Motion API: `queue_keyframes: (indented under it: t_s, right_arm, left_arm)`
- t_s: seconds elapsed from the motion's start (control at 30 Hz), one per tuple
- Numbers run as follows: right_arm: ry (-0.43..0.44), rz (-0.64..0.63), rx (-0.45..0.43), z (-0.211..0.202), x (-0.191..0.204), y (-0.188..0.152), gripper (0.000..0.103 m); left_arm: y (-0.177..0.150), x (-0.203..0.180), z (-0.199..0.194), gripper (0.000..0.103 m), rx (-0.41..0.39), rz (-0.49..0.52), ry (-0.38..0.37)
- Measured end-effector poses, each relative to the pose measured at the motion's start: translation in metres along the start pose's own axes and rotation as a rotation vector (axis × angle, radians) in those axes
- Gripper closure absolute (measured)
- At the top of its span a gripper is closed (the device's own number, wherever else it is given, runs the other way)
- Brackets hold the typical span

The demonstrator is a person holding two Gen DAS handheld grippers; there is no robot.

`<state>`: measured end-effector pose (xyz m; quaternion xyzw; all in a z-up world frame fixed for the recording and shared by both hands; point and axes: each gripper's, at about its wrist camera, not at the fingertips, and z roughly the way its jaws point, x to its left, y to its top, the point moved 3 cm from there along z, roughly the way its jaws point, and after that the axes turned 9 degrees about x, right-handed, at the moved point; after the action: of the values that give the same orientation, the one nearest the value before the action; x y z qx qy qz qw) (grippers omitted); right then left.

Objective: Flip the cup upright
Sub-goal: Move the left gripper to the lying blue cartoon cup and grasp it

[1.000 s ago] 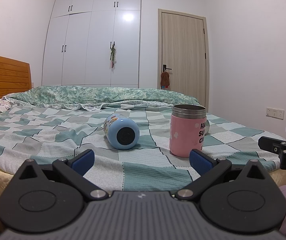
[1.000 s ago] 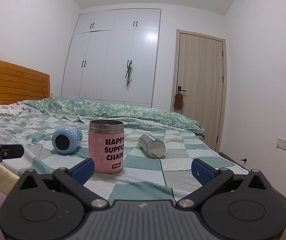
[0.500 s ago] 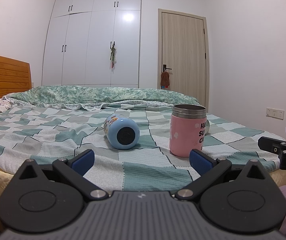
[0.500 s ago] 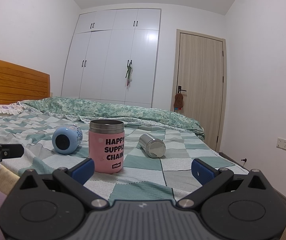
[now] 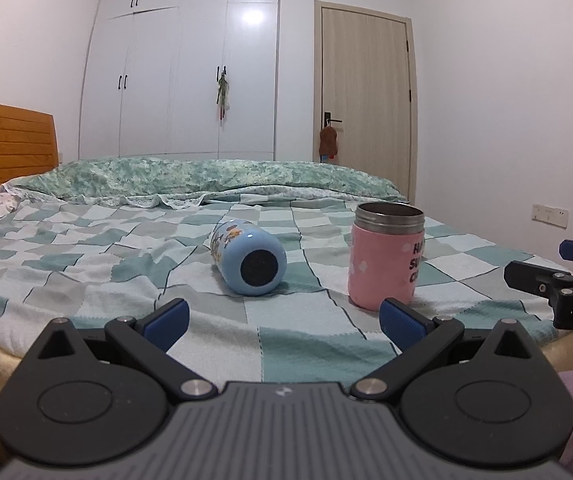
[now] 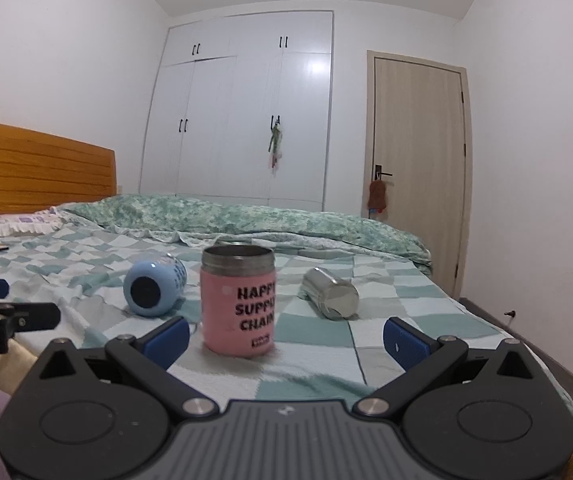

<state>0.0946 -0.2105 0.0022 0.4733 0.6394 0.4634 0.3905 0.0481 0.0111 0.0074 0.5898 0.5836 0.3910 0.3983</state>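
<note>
A light blue cup (image 5: 249, 258) lies on its side on the checked bedspread, base towards me; it also shows in the right wrist view (image 6: 153, 287). A pink cup (image 5: 385, 254) with a steel rim stands upright to its right, also in the right wrist view (image 6: 239, 306). A steel cup (image 6: 329, 293) lies on its side further right. My left gripper (image 5: 282, 322) is open and empty, in front of the blue cup. My right gripper (image 6: 284, 340) is open and empty, near the pink cup, and shows at the left wrist view's right edge (image 5: 558, 280).
The bed (image 5: 86, 248) has a rolled green duvet (image 5: 214, 178) at the back and a wooden headboard (image 5: 6, 144) at the left. White wardrobes (image 5: 182, 72) and a wooden door (image 5: 366, 96) stand behind. The bed's front edge lies just below the grippers.
</note>
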Motion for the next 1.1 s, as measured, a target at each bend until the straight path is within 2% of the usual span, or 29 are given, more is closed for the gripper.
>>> queue_keyframes:
  t_s: [0.23,0.4,0.6,0.77,0.93,1.1]
  right_arm:
    - [0.027,-0.005,0.005,0.028,-0.006,0.024,0.000]
    - [0.053,-0.005,0.007,0.051,-0.016,0.046,0.000]
    - [0.099,-0.001,0.020,0.086,-0.030,0.073,0.000]
    - [0.161,-0.003,0.026,0.116,-0.040,0.100,0.000]
    - [0.283,-0.048,0.076,0.153,-0.042,0.127,0.000]
    - [0.401,-0.120,0.159,0.196,-0.034,0.149,0.000]
  left_arm:
    - [0.033,0.006,0.026,0.000,0.021,0.030,0.017]
    - [0.062,0.012,0.055,0.000,0.068,0.018,0.012]
    - [0.098,0.019,0.098,0.000,0.174,0.030,0.035]
    - [0.124,0.031,0.138,0.000,0.285,0.000,0.035]
    - [0.139,0.043,0.179,0.000,0.411,-0.051,0.033]
    - [0.145,0.048,0.216,0.000,0.505,-0.048,0.062]
